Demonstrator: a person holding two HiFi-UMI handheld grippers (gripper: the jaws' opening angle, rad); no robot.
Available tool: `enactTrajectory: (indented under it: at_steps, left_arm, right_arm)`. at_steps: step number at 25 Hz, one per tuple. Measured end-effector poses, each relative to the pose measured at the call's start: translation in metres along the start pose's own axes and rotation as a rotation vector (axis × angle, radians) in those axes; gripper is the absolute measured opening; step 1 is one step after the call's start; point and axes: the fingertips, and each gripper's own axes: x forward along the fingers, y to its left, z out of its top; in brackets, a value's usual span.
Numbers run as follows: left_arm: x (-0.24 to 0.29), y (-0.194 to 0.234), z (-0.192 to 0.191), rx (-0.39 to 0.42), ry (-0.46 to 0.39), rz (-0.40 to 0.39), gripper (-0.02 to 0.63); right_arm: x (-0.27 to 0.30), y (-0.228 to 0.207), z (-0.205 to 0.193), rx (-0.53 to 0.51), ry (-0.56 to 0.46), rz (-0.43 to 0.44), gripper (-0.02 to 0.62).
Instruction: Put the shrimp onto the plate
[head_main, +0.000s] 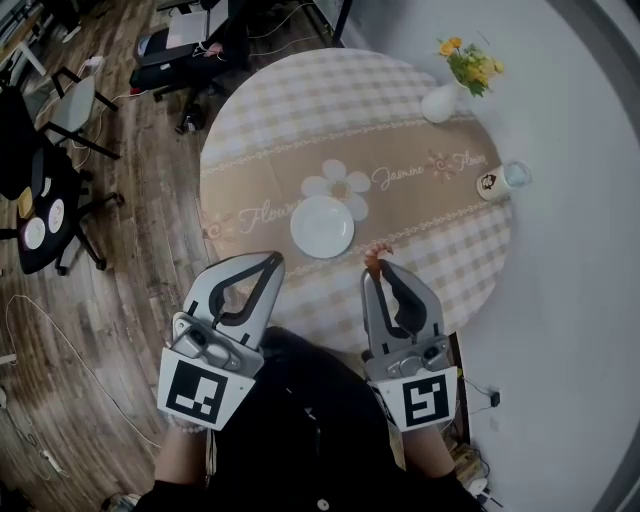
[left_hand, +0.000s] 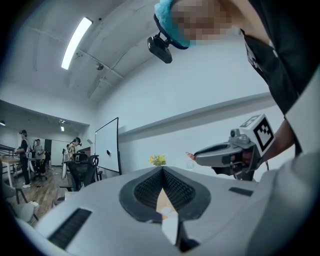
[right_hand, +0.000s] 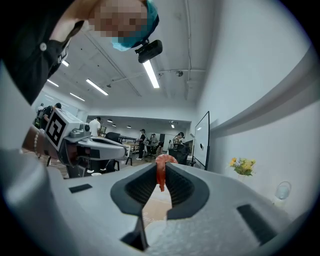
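A round white plate (head_main: 322, 226) sits on the brown band of the round table (head_main: 400, 110), beside a printed daisy. My right gripper (head_main: 375, 267) is shut on an orange shrimp (head_main: 374, 256), held just right of and nearer than the plate; in the right gripper view the shrimp (right_hand: 161, 170) hangs pinched between the jaw tips of that gripper (right_hand: 161, 172). My left gripper (head_main: 274, 262) hovers at the table's near edge, left of the plate, its jaws closed together with nothing between them (left_hand: 163, 172).
A white vase of yellow flowers (head_main: 452, 85) stands at the table's far right. A small cup (head_main: 490, 186) and a glass (head_main: 516, 175) sit at the right edge. Office chairs (head_main: 60, 170) stand on the wood floor to the left.
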Motion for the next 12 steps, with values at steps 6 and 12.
enactTrajectory:
  at_steps: [6,12]
  left_arm:
    - [-0.002,-0.001,-0.002,-0.001,0.009,0.016,0.000]
    - [-0.007,0.002,-0.004,-0.009,0.020,0.047,0.000]
  right_arm:
    - [0.003,-0.001,-0.006,0.000,0.012,0.017,0.040]
    - [0.011,-0.003,-0.018,0.003,0.030,0.036,0.040]
